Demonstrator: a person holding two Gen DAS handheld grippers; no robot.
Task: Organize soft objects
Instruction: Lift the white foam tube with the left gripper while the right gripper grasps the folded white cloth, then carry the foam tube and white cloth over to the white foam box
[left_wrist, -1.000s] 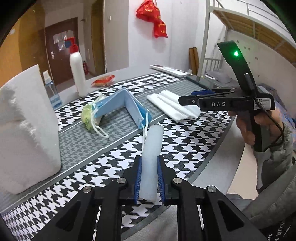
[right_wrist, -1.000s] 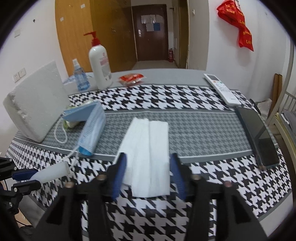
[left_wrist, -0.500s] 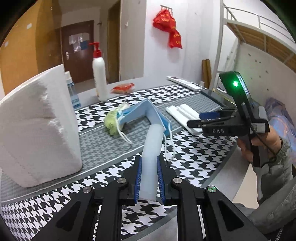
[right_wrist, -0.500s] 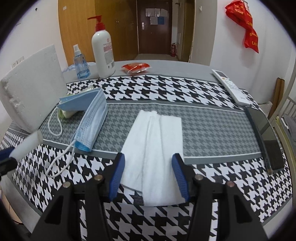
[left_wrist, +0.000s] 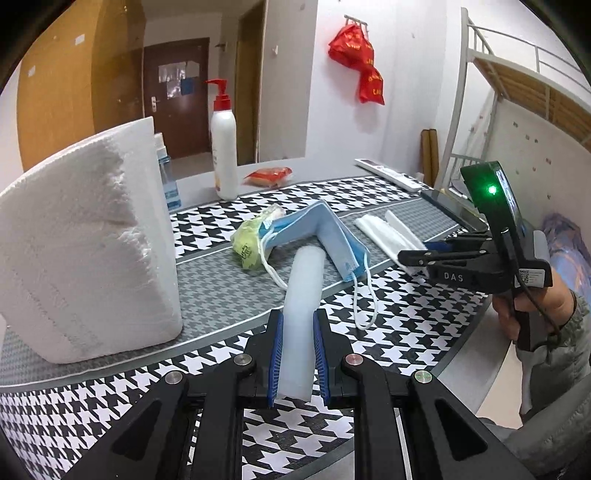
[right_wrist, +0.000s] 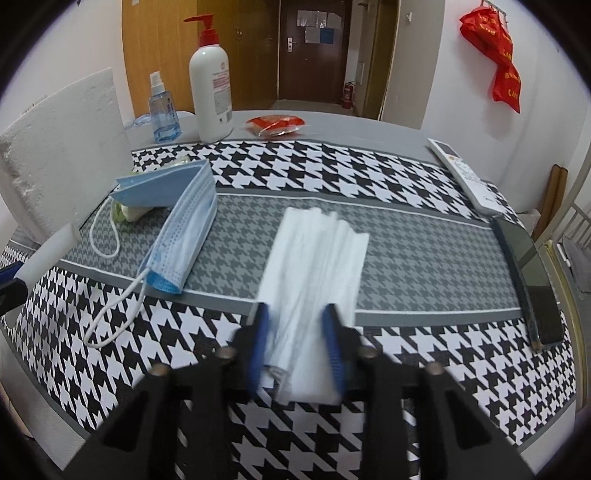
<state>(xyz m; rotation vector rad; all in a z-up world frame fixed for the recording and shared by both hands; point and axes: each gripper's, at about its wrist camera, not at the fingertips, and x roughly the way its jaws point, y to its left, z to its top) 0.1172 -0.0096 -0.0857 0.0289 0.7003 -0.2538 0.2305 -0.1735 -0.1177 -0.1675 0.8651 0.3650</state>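
Left gripper (left_wrist: 297, 354): black, blue ribbed pads, silver screws. Right gripper (left_wrist: 413, 256): black, marked "DAS", green light, cable; grey sleeve (left_wrist: 554, 365).

The scene is evenly and softly lit, with only faint shadows cast on the worktop (left_wrist: 406, 317). Strong fisheye bending and dark vignetted corners are seen in both views. Motion blur is shown on the right gripper's fingers (right_wrist: 334, 347).

one blue face mask (right_wrist: 184, 221), one folded white towel (right_wrist: 314, 266), two bottles (right_wrist: 210, 77), one foam block (left_wrist: 85, 240)
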